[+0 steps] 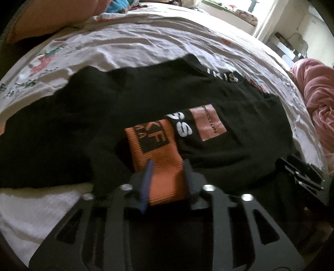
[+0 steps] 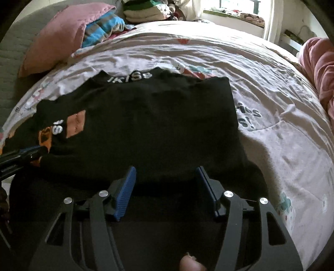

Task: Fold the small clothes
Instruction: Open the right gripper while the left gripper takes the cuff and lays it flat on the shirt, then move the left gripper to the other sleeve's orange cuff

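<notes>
A black sweatshirt (image 1: 146, 100) with white lettering at its collar lies spread on the bed; it also shows in the right wrist view (image 2: 156, 121). Its sleeve has an orange cuff (image 1: 160, 158) and an orange patch (image 1: 208, 123). My left gripper (image 1: 167, 168) has its jaws either side of the orange cuff, still a cuff's width apart. It also shows in the right wrist view (image 2: 31, 155) at the left. My right gripper (image 2: 166, 175) is open over the sweatshirt's near hem, the blue pads (image 2: 127, 187) wide apart with black fabric between them.
The bed has a pale printed quilt (image 2: 271, 125). A pink pillow (image 2: 62, 37) and a pile of clothes (image 2: 146, 10) lie at the head. A pink blanket (image 2: 321, 68) lies at the right edge. A window (image 2: 235, 8) is behind.
</notes>
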The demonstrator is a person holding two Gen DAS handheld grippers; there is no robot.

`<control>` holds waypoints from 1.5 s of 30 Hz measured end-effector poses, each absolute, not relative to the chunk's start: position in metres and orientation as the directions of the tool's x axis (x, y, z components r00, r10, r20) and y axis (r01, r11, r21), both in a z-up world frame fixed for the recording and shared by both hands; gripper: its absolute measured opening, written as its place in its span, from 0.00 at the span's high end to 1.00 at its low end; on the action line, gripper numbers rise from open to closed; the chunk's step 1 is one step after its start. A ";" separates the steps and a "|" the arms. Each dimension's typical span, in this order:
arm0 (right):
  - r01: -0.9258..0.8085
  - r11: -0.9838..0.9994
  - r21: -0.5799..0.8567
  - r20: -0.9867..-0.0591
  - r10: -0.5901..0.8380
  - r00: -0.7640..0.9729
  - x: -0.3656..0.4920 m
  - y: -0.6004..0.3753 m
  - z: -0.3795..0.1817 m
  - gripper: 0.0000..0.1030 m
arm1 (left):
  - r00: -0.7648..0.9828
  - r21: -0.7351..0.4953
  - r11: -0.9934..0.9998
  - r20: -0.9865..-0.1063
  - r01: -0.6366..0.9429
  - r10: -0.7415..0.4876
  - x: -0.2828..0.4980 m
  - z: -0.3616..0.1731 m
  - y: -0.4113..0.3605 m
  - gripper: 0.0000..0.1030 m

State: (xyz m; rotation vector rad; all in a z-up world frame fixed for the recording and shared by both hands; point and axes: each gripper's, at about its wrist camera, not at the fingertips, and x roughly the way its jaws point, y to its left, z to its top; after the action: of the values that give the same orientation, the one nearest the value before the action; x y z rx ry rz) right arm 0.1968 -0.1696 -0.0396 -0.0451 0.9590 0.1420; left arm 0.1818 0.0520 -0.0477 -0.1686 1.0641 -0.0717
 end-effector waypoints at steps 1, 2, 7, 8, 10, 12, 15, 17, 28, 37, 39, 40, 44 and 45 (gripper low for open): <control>-0.146 0.989 0.036 -0.812 0.114 0.572 0.195 -0.169 -0.037 0.36 | 0.500 -0.164 0.986 -0.857 -0.029 -0.128 0.179 -0.042 0.055 0.59; -0.151 0.987 0.045 -0.807 0.125 0.578 0.192 -0.169 -0.034 0.34 | 0.514 -0.162 0.986 -0.849 -0.032 -0.123 0.177 -0.037 0.057 0.56; -0.190 0.979 0.072 -0.779 0.174 0.603 0.178 -0.159 -0.018 0.20 | 0.561 -0.121 0.990 -0.825 -0.067 -0.063 0.167 -0.020 0.068 0.41; -0.196 0.978 0.073 -0.773 0.179 0.608 0.177 -0.156 -0.015 0.16 | 0.568 -0.117 0.990 -0.821 -0.077 -0.053 0.165 -0.017 0.070 0.35; -0.209 0.975 0.069 -0.758 0.187 0.624 0.173 -0.149 -0.006 0.09 | 0.582 -0.105 0.989 -0.813 -0.102 -0.026 0.161 -0.013 0.075 0.27; -0.219 0.974 0.064 -0.747 0.192 0.637 0.169 -0.142 0.000 0.07 | 0.590 -0.091 0.989 -0.808 -0.116 -0.005 0.158 -0.010 0.079 0.20; -0.241 0.968 0.067 -0.732 0.212 0.648 0.164 -0.133 0.007 0.06 | 0.602 -0.093 0.987 -0.798 -0.130 0.004 0.151 -0.004 0.086 0.13; -0.252 0.965 0.067 -0.726 0.220 0.651 0.162 -0.127 0.011 0.05 | 0.611 -0.091 0.985 -0.791 -0.144 0.016 0.147 0.001 0.092 0.11; -0.324 0.944 0.059 -0.698 0.271 0.663 0.148 -0.089 0.033 0.04 | 0.650 -0.088 0.957 -0.751 -0.275 0.118 0.126 0.029 0.143 0.09; -0.381 0.923 0.053 -0.680 0.313 0.663 0.143 -0.055 0.047 0.04 | 0.647 -0.089 0.938 -0.745 -0.335 0.160 0.113 0.033 0.170 0.09; -0.390 0.919 0.051 -0.677 0.319 0.663 0.142 -0.049 0.048 0.04 | 0.647 -0.092 0.933 -0.743 -0.348 0.169 0.111 0.034 0.176 0.09; -0.394 0.918 0.050 -0.675 0.322 0.664 0.142 -0.045 0.050 0.04 | 0.647 -0.096 0.930 -0.743 -0.355 0.170 0.110 0.034 0.179 0.09; -0.412 0.909 0.058 -0.666 0.342 0.662 0.140 -0.032 0.055 0.04 | 0.639 -0.101 0.916 -0.746 -0.388 0.188 0.106 0.034 0.191 0.09; -0.416 0.907 0.060 -0.664 0.347 0.662 0.140 -0.029 0.056 0.04 | 0.636 -0.102 0.911 -0.747 -0.399 0.195 0.105 0.034 0.195 0.09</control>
State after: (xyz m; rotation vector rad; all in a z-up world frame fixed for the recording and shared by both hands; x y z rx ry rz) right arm 0.1402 -0.0293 0.0563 -0.1005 0.7292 0.4325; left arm 0.1048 0.1948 0.0339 -0.2696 0.8147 0.3439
